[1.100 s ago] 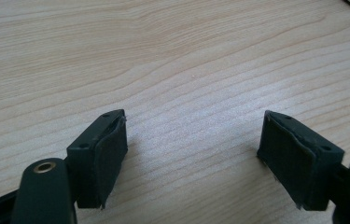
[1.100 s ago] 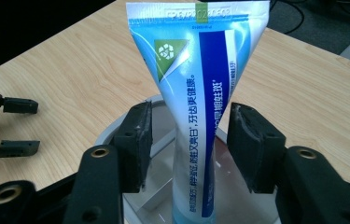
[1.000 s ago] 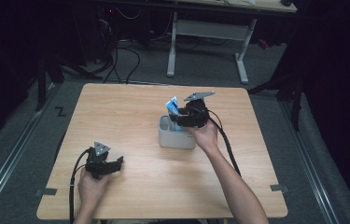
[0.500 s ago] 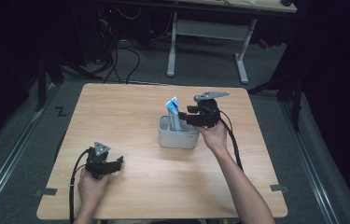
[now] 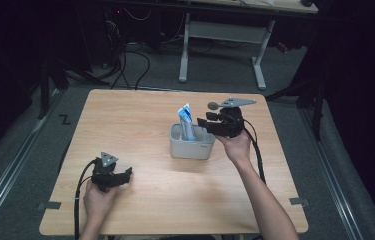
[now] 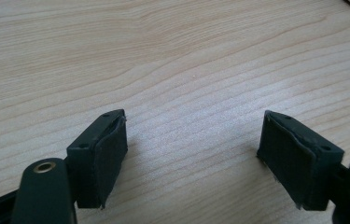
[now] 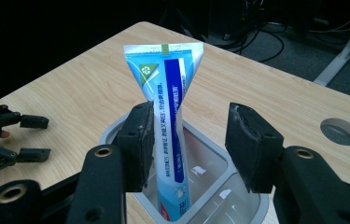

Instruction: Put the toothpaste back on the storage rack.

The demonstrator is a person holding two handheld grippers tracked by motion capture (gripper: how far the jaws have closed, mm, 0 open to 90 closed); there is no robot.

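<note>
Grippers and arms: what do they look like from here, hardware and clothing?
Both the left gripper and right gripper are black, each topped by a grey three-cornered plate and trailing a black cable. Their jaws carry worn black rectangular pads. Forearms are bare, no sleeves showing.

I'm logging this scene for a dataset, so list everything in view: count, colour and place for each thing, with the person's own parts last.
Toothpaste tube: one, blue and white, standing tilted in the bin, flat crimped end up.
Bin: one, light grey, rectangular, near the middle of the table.
Table: one, light wood, with a round cable hole near its far right corner.
Second table: one, white-legged, on the floor beyond.
Cables: several, black, on the floor beyond the table.
Left tongs: one, black, open over bare wood at the near left.
Right tongs: one, black, open, jaws just been closing, beside the tube above the bin.
Hands: left, right, each holding its tongs.
</note>
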